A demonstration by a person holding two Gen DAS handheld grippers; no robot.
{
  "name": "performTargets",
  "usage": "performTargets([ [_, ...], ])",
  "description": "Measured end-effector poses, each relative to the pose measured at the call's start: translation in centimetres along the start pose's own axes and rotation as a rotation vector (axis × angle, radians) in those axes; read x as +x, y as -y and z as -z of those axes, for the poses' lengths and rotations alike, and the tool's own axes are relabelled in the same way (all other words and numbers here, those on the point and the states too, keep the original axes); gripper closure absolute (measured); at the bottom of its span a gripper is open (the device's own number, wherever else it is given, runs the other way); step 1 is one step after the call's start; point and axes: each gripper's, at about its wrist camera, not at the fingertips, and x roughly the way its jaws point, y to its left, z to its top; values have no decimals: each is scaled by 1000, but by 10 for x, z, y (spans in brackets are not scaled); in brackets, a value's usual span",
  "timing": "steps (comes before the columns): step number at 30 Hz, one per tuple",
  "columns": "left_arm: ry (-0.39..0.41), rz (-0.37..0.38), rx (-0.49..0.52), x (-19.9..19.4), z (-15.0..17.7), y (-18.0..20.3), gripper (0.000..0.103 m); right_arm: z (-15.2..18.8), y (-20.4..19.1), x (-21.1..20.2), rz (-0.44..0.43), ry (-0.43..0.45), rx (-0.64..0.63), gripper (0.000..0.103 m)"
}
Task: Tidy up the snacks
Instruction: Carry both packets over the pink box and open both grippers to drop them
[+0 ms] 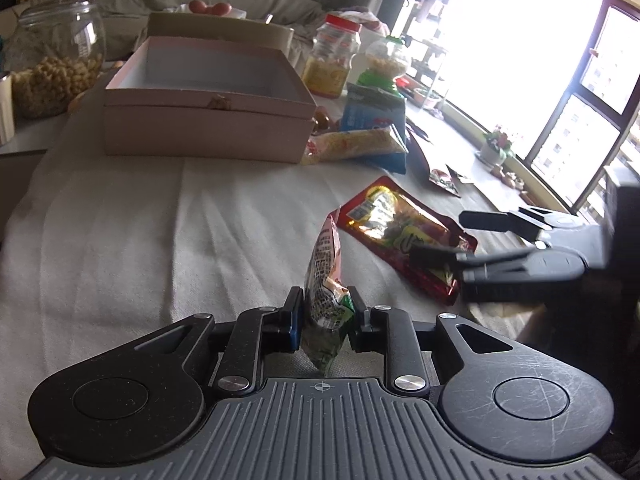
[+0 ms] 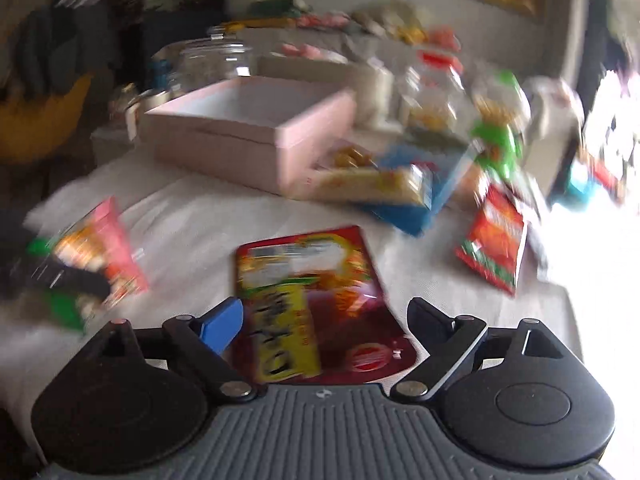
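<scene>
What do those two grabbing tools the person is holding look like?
Both are matte black. The left gripper and right gripper each have two hinged finger arms with silver pivot screws, round black side housings, a ribbed grey base with a small crosshair mark, and one blue finger pad. No cables show.

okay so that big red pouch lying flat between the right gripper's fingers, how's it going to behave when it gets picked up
The red pouch is probably floppy: it lies flat on the cloth, so it may sag from a pinched edge. Its glossy film glints, so it could slip. It looks thin, likely light. The right gripper is open around it.
</scene>
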Motion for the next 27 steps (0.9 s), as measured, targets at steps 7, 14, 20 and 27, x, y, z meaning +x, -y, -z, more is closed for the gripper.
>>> performTargets([
  [7,-59,-1,-27,9,4,-3,74,0,-3,-4,-158,-70,29,11],
  [14,-40,-13,-7,6,8,0,74,-16,-21,7,-24,-8,12,11],
  [20,-32,-4,-23,4,10,-3,75,-17,-31,38,-10,-95,25,6],
  [27,-24,5,-39,2,12,-5,75,-9,-33,19,-41,-92,-10,19],
])
